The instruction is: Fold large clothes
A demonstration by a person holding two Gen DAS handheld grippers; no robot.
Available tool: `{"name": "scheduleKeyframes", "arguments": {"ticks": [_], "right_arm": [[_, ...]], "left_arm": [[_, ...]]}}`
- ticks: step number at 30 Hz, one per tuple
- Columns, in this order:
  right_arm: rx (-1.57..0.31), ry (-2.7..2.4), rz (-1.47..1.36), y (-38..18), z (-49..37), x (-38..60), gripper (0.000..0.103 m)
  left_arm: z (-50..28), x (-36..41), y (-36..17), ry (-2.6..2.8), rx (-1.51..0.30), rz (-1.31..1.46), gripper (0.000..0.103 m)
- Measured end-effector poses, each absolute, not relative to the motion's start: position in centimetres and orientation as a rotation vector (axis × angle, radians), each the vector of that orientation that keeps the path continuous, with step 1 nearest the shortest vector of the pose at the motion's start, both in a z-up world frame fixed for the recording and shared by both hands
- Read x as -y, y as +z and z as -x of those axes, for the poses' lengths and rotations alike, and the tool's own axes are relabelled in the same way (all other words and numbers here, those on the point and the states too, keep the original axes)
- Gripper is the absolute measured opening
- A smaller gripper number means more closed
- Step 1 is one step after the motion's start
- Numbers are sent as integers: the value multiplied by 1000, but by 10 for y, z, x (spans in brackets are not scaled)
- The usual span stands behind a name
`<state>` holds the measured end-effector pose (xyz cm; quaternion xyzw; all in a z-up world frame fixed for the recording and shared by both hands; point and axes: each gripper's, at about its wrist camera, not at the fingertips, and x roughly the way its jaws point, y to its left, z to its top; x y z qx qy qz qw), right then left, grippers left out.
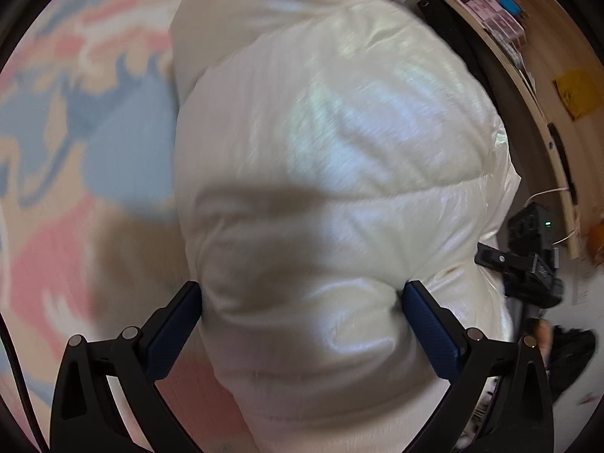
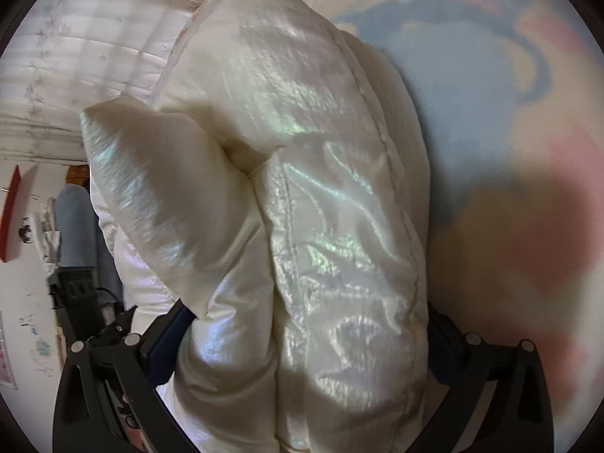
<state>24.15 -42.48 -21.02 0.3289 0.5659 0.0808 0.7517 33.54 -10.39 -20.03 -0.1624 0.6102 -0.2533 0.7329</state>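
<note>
A puffy, shiny cream-white jacket (image 1: 332, 158) fills the middle of the left wrist view, bunched and lifted over the rug. My left gripper (image 1: 302, 290) holds a thick fold of it, its blue-padded fingers (image 1: 177, 324) pressed into the padding on both sides. In the right wrist view the same jacket (image 2: 302, 188) hangs folded over itself, a sleeve or flap (image 2: 151, 188) bulging to the left. My right gripper (image 2: 305, 317) is clamped on a bulky part of it. Its fingertips are mostly buried in the fabric.
Under the jacket lies a rug (image 1: 94, 151) patterned in pink, blue and beige. A wooden shelf (image 1: 528, 75) with small boxes and black devices (image 1: 528, 260) sits at the right. The right wrist view shows a curtained window (image 2: 94, 37) and a person's jeans leg (image 2: 75, 226).
</note>
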Motion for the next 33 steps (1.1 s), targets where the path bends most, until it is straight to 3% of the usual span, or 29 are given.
{"name": "scheduleKeyframes", "arguments": {"ticks": [12, 13, 18, 21, 33], "right_arm": [[-1148, 228, -766, -215, -231, 420, 101], [-1142, 234, -772, -214, -230, 419, 99], [-1073, 296, -774, -201, -205, 418, 66], [-1033, 318, -796, -196, -192, 417, 57], [-908, 438, -760, -160, -202, 340, 51]], "left_arm": [[-328, 99, -226, -533, -1290, 541, 103], [-325, 100, -226, -526, -1271, 541, 103], [-308, 115, -202, -535, -1144, 435, 100], [-299, 115, -190, -534, -1095, 392, 97], [-309, 35, -116, -472, -970, 363, 97]]}}
